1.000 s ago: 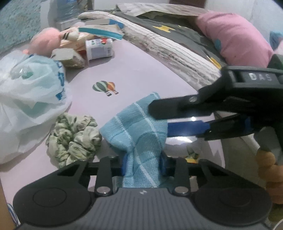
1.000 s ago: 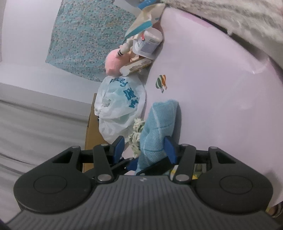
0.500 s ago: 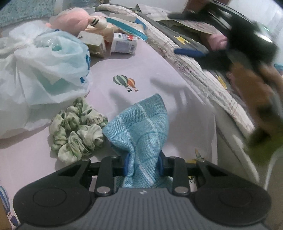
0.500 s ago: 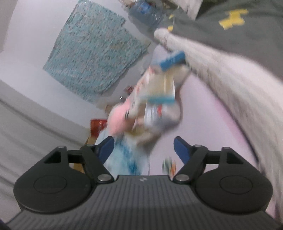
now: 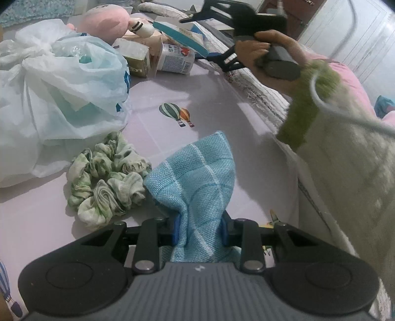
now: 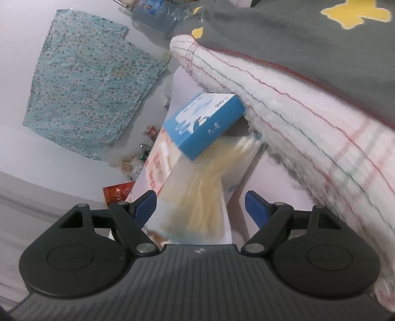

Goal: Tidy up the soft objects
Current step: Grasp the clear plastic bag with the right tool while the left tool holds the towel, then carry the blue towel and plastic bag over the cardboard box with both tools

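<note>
My left gripper [image 5: 199, 228] is shut on a light blue checked cloth [image 5: 195, 172] that rests on the pale purple sheet [image 5: 222, 98]. A green-and-white scrunchie [image 5: 106, 182] lies just left of the cloth. A pink plush toy [image 5: 106, 22] lies at the far side. My right gripper [image 6: 200, 210] is open and empty, its fingers around a blurred pale yellow packet [image 6: 202, 197], below a blue box [image 6: 205, 128]. It also shows in the left wrist view [image 5: 207, 32], held high at the far side.
A white plastic bag [image 5: 54, 93] bulges at the left. Small boxes [image 5: 138, 59] and a white tub [image 5: 175, 61] sit beyond it. Folded blankets [image 6: 308, 103] and a pink pillow [image 5: 350, 81] line the right side.
My right gripper left the blue cloth and swung up and away to the far boxes, opening wider. My left gripper kept its hold on the cloth.
</note>
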`<action>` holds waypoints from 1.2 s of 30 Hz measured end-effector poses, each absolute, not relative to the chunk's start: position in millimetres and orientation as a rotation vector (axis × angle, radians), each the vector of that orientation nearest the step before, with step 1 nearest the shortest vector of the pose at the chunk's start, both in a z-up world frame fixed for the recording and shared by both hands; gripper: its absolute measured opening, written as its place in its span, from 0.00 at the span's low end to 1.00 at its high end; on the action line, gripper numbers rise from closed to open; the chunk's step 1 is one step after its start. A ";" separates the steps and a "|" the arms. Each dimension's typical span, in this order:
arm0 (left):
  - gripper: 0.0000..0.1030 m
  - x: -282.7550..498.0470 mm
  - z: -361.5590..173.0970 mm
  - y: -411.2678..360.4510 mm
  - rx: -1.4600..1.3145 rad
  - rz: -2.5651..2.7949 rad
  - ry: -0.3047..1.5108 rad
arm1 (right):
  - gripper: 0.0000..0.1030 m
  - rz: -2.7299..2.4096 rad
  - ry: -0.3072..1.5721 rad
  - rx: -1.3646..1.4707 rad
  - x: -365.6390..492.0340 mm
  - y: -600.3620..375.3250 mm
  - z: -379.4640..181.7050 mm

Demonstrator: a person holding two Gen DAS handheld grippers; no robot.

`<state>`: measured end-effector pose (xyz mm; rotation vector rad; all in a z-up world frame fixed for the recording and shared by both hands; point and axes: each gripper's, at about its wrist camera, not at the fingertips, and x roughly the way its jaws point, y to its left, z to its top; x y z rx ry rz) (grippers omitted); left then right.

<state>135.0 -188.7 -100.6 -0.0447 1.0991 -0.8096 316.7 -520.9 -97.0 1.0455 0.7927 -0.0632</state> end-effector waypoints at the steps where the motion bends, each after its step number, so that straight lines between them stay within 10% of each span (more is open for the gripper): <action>1: 0.30 135.1 -100.6 -188.9 -0.044 -0.809 1.100 | 0.74 -0.064 0.785 1.054 318.5 -522.7 -99.3; 8: 0.30 134.2 -100.6 -191.2 -0.046 -0.800 1.099 | 0.36 -0.055 0.728 1.125 310.5 -534.2 -109.0; 36: 0.29 100.3 -51.0 -183.8 -0.055 -0.772 1.004 | 0.26 0.132 0.474 1.389 -19.7 -508.6 -84.4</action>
